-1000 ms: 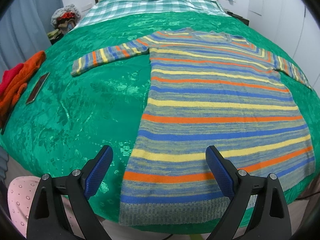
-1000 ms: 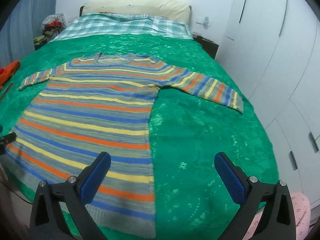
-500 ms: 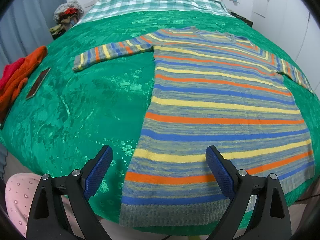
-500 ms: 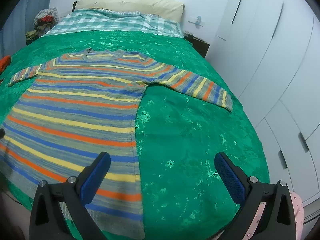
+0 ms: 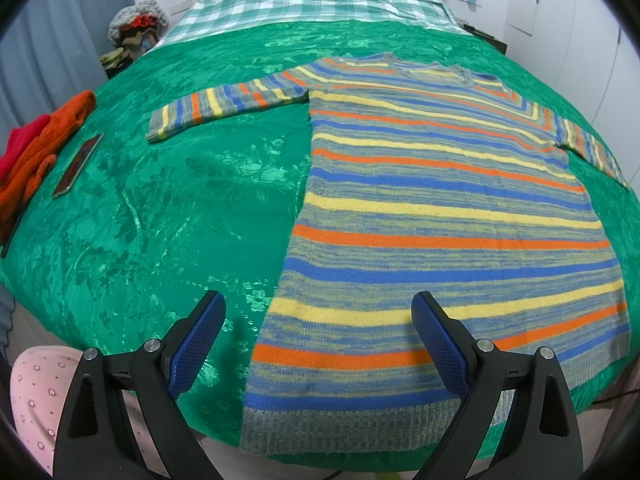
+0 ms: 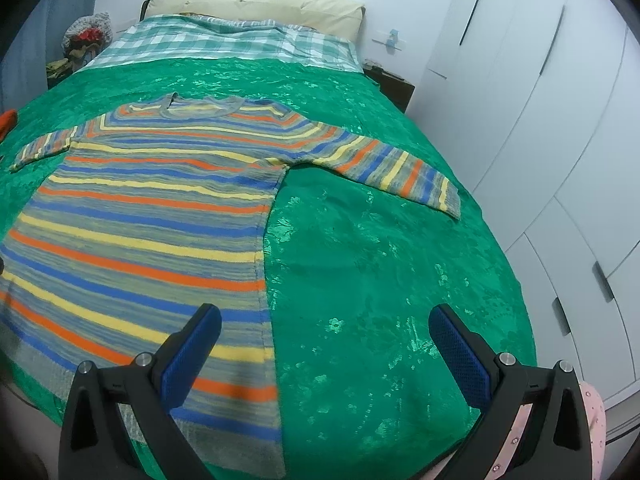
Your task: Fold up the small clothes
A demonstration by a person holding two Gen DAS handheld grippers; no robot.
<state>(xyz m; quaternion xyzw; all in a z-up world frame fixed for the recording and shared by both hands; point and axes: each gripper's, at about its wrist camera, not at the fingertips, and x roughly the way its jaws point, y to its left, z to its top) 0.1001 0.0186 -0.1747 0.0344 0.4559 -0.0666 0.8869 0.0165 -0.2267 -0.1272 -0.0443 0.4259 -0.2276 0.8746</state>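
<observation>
A striped knit sweater (image 5: 440, 200) in blue, yellow, orange and grey lies flat on the green bedspread (image 5: 160, 220), both sleeves spread out. It also shows in the right wrist view (image 6: 152, 216). My left gripper (image 5: 318, 320) is open and empty above the sweater's lower left corner near the hem. My right gripper (image 6: 324, 332) is open and empty above the sweater's lower right side edge. The right sleeve (image 6: 400, 176) stretches toward the wardrobe side.
An orange and red pile of clothes (image 5: 36, 148) and a dark phone (image 5: 78, 164) lie on the bed's left edge. A checked blanket (image 5: 312, 4) and pillow lie at the head. White wardrobe doors (image 6: 560, 120) stand close on the right.
Both grippers have moved a little, so the sweater and bed sit slightly lower and to the right in the left view, to the left in the right view. Both stay open.
</observation>
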